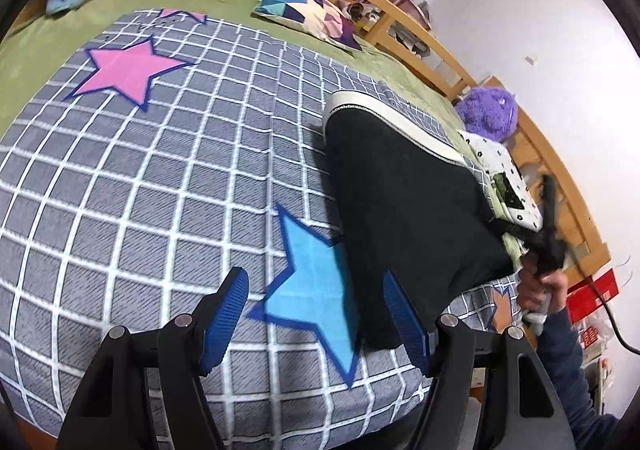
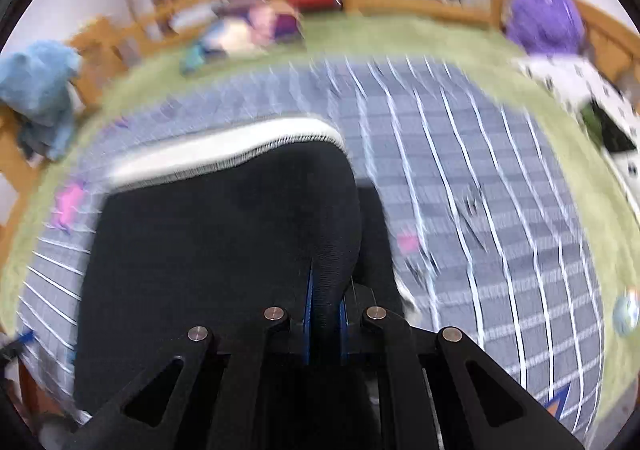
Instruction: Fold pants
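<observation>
I had the right tongs [image 2: 325, 304] clamped tight on a bunched fold of the black pants [image 2: 224, 250], the blue pads pressed almost together with ribbed cloth squeezed between them. The left tongs [image 1: 316, 314] stood wide apart and held nothing; their right pad sat just at the near corner of the pants, over the blue star [image 1: 312, 282] printed on the checked bedspread [image 1: 160, 170].

The pants lay ahead of the right tongs and to the right of the left ones, spread on the bed, with the white waistband [image 2: 224, 150] at the far end from both. From the left view I could see the cloth lifted into a peak toward the right tongs.

The right view was badly smeared, so I judged that side was travelling fast. That worried me: a quick pull with only one corner held could drag the whole garment across the bedspread rather than fold it, or skew the fold so the edges would not meet. The pinched wad looked thick, and it could slip out under a jerk. With the left tongs empty, nothing anchored the other side. The spotted white cloth [image 1: 504, 170] and purple plush [image 1: 488, 114] lay beyond the pants and could be snagged.
</observation>
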Demonstrator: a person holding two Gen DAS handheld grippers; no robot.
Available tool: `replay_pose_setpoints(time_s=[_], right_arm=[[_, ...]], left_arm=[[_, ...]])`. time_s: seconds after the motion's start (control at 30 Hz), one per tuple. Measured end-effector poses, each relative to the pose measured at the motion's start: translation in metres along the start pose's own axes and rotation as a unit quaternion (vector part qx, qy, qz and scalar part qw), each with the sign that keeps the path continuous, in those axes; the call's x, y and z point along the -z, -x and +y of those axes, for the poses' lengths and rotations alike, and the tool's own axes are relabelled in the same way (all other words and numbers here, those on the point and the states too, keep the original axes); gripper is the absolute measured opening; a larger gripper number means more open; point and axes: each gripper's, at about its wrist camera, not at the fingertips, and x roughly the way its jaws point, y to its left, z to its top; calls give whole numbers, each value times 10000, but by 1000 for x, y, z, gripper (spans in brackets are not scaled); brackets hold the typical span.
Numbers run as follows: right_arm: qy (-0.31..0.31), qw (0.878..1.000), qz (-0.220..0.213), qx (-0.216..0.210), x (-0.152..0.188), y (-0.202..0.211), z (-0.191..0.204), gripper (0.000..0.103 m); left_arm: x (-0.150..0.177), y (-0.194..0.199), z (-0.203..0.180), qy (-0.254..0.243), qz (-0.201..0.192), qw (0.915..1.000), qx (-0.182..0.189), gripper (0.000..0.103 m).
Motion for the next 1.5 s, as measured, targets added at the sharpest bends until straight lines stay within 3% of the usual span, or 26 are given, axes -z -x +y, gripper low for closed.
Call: replay_pose_setpoints(time_s=[0.03,0.07,0.1,0.17,0.23,0.37,0.43,0.53,0.6,0.67,0.77,0.9,0.97,1.03,1.1,1.2,1.37,1.5], right_arm=[[3,9999,144,21,8,-11,-5,21],[-1,10000,18,57,13,-9,-12,32],[19,9998,-160,145,16,-1,-14,36],[42,9991,-232,350,16,13,-15,35],[-22,9971,-622,432,20,39,-14,35],[347,9926,-1164,-7,44,71,3,35],[512,9927,-1084,-120,63,62,8,35],[487,9973,-536,142,91,19,9,36],[530,9962,-681,151,104,17,7,36],[550,9969,-551,60,100,21,6,36],[308,9969,-587,-418,83,38,-7,37],[43,9953,-914,-327,45,39,-31,50],[-102,9957,-795,-472,31,26,-41,56],[-240,9970,-343,-656,24,0,-52,56],[-450,9931,-187,-1067,26,-15,-58,58],[-423,9898,-201,-1348,29,-22,-65,58],[-721,9752,-3,-2094,37,-41,-82,59],[-1083,9589,178,-2618,38,-56,-89,64]], left_arm=[[-2,-2,-5,-30,44,10000,-4,68],[-7,-5,-14,-118,112,9999,-46,68],[-9,-7,-21,-212,145,9996,-104,68],[-15,-11,-41,-471,144,9984,-264,68],[-19,-17,-58,-678,148,9970,-352,68],[-21,-43,-93,-1056,353,9927,-453,68],[-12,-63,-105,-1154,619,9900,-525,68],[7,-96,-105,-1100,1190,9844,-679,68],[16,-102,-103,-1201,1123,9822,-905,69],[13,-97,-103,-1238,1140,9826,-790,69],[-7,-86,-94,-1073,1108,9869,-465,69],[-46,-79,-80,-874,772,9922,-437,70],[-66,-86,-71,-801,755,9934,-336,70],[-78,-102,-66,-814,895,9926,-147,70],[-82,-118,-63,-900,988,9910,40,70],[-75,-141,-57,-1068,1107,9881,-31,70],[-69,-161,-27,-459,1358,9876,636,75],[-69,-166,-30,-433,1227,9885,765,74]])
